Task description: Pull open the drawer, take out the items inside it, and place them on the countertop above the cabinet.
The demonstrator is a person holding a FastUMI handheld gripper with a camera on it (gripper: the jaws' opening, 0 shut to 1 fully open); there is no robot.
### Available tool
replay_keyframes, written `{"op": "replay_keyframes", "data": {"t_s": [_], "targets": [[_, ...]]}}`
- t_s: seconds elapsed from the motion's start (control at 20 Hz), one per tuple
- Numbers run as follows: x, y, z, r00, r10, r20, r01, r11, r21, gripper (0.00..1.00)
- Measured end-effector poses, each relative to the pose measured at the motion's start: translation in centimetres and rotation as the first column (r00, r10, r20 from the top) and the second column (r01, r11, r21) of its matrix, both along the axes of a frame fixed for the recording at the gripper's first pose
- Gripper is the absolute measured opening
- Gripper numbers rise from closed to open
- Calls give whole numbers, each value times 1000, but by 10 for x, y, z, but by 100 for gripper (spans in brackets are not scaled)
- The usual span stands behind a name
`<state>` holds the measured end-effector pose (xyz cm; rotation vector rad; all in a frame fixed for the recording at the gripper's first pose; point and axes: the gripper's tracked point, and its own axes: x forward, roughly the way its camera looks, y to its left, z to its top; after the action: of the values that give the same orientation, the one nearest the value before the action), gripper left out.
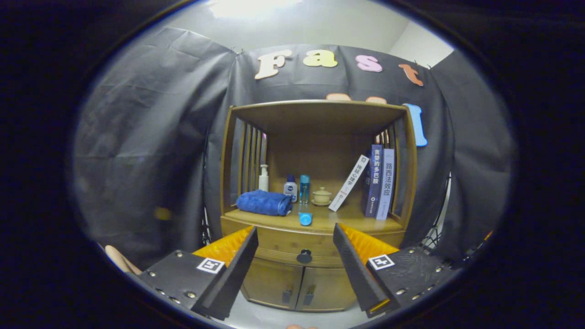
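Note:
A wooden cabinet (315, 151) stands ahead against the booth wall. Its drawer (283, 249) is closed, with a dark round knob (304, 257) on its front. The knob sits between my fingers and some way beyond them. My gripper (295, 233) is open with nothing between the fingers. The countertop (347, 219) above the drawer holds a folded blue towel (265, 202), a small blue item (305, 219) lying at the front edge, bottles and books. What the drawer holds is hidden.
On the countertop stand a white pump bottle (263, 178), a small white bottle (290, 187), a blue bottle (304, 188), a lidded cup (321, 195), a leaning white book (349, 183) and upright books (379, 183). Two lower cabinet doors (299, 285) sit under the drawer.

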<state>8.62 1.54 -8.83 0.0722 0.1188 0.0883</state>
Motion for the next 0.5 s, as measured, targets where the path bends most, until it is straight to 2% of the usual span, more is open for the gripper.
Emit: {"op": "replay_keyframes", "data": {"t_s": [0.25, 0.5], "targets": [[-29, -24, 22, 998, -44, 52, 47, 998, -45, 99], [-51, -31, 42, 993, -49, 108, 58, 995, -84, 99]]}}
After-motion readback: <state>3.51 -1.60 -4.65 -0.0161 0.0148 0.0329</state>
